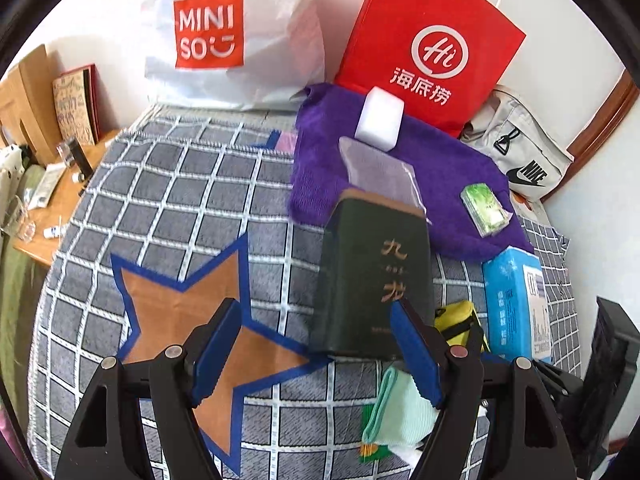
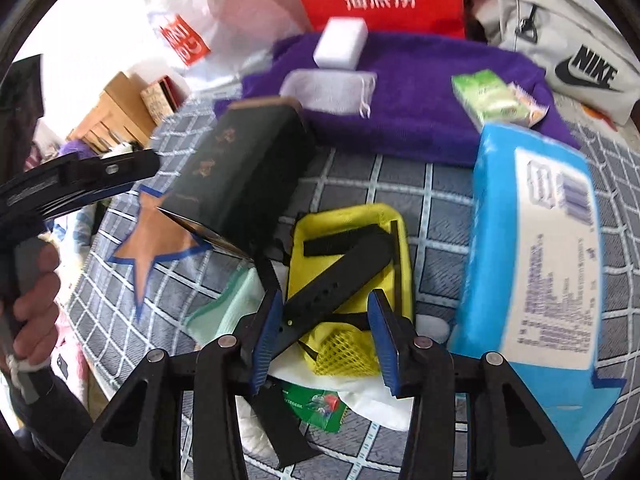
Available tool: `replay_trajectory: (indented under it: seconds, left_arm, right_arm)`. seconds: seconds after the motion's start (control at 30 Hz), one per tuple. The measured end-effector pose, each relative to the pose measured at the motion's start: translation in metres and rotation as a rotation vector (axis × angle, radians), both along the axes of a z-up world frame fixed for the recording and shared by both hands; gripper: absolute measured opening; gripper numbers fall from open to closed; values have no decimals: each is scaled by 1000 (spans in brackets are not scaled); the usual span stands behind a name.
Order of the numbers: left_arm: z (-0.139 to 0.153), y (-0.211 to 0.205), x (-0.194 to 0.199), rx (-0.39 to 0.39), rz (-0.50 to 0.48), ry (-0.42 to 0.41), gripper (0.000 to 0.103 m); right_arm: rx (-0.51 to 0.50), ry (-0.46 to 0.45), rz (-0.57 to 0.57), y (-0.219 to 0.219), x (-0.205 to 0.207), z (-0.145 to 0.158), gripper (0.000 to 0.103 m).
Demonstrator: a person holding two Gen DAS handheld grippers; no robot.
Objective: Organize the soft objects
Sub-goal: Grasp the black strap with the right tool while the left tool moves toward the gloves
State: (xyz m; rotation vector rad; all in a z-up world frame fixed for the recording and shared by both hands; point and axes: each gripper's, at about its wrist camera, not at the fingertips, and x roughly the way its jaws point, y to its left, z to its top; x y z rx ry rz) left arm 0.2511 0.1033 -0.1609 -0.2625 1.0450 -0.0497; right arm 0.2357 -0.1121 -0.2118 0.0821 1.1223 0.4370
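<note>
Checked bedspread holds yellow pouch between right tool's spread fingers.

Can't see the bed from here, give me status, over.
Left tool open, empty. Right tool open over yellow pouch. Dark green box crowds its left.

A white sponge block and small green tissue pack lie on the purple towel.
</note>
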Motion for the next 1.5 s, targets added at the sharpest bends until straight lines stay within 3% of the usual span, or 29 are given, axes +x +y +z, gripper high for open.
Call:
replay_trajectory:
  seconds: [0.1,0.17,0.27,0.3,0.5,0.9,1.17,1.5]
  left_arm:
    - [-7,3,-2,-26,-5,18,75]
    - [-10,3,-4,-33,-5,23,75]
    - [-13,5,-6,-29,-7,31,75]
    - [-14,6,-7,-30,-3,33,75]
    - [-17,11,-13,-54,10,48,75]
    - [-24,-11,-36,-17,-14,91,75]
    - [-30,-32,-52,8,-34,119,75]
    - [-37,-44,-62,13,-49,135,75]
  right_arm:
    - [-33,-31,5,10,1,0,44]
    - [-26,-26,17,15,2,-1,38]
    - [-40,-52,13,17,3,-2,19]
    - [-25,-54,7,14,4,-1,12]
    - [107,-73,0,0,-1,13,4]
    - [192,-140,-41,-46,-43,53,4]
    - [158,-99,-83,-75,-61,35,4]
    - [117,-59,-117,-100,-83,8,21]
